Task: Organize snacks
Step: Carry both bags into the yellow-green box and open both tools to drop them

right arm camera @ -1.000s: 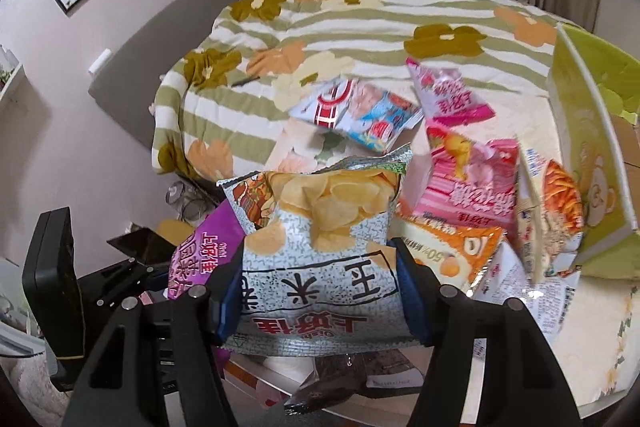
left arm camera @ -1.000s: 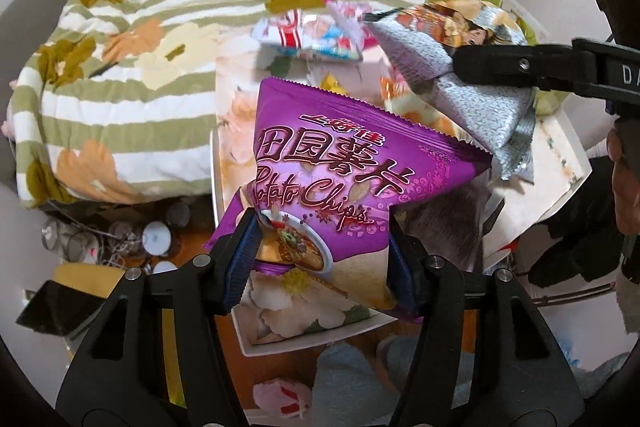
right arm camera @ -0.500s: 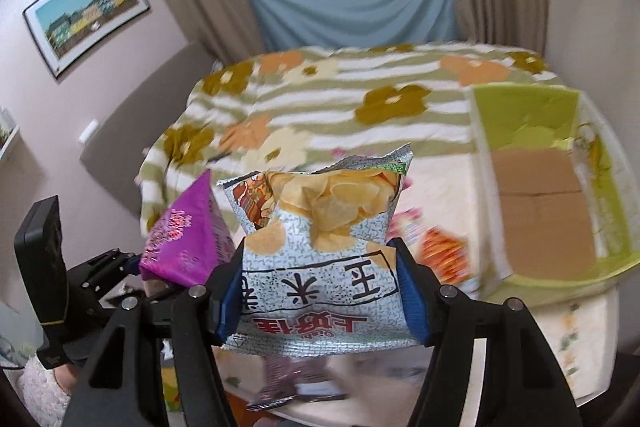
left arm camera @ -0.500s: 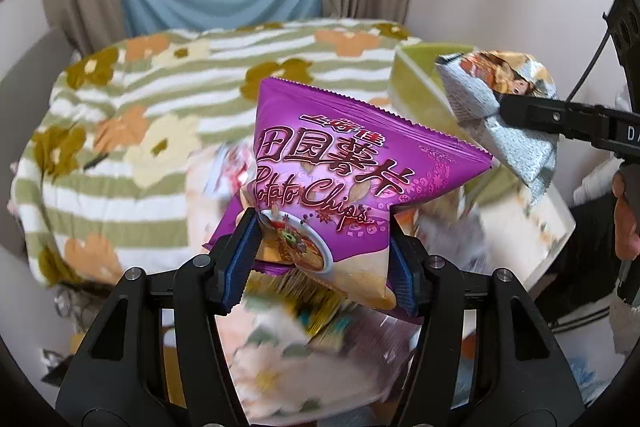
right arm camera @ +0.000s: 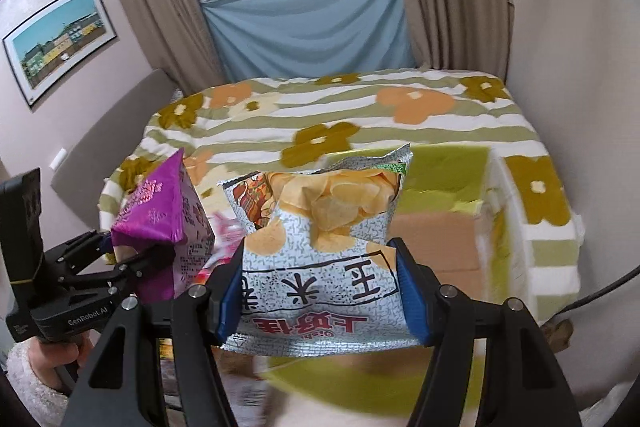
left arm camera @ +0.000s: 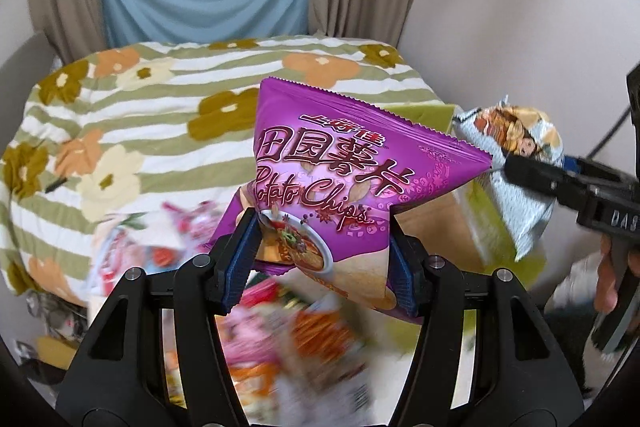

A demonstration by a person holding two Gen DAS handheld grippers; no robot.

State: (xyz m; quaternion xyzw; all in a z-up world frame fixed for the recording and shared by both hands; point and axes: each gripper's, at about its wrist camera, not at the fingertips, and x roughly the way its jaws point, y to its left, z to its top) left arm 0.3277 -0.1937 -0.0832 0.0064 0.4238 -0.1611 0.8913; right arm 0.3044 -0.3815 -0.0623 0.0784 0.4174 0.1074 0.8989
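Observation:
My left gripper (left arm camera: pixel 322 263) is shut on a purple potato chips bag (left arm camera: pixel 352 179) and holds it up in the air. It also shows in the right wrist view (right arm camera: pixel 164 219) at the left. My right gripper (right arm camera: pixel 320 291) is shut on a silver-grey chips bag (right arm camera: pixel 320 239), also seen in the left wrist view (left arm camera: pixel 520 183) at the right. A green-lined cardboard box (right arm camera: pixel 444 195) stands open just beyond and below the silver bag. Several other snack packs (left arm camera: pixel 288 339) lie blurred below my left gripper.
A bed with a striped, flowered quilt (left arm camera: pixel 140 115) fills the background, with curtains and a blue cloth (right arm camera: pixel 312 27) behind it. A wall is close on the right. A framed picture (right arm camera: pixel 56 39) hangs on the left wall.
Both grippers have risen and swung right with their bags. The snack pile has dropped low in view and the green box has come under the right gripper.

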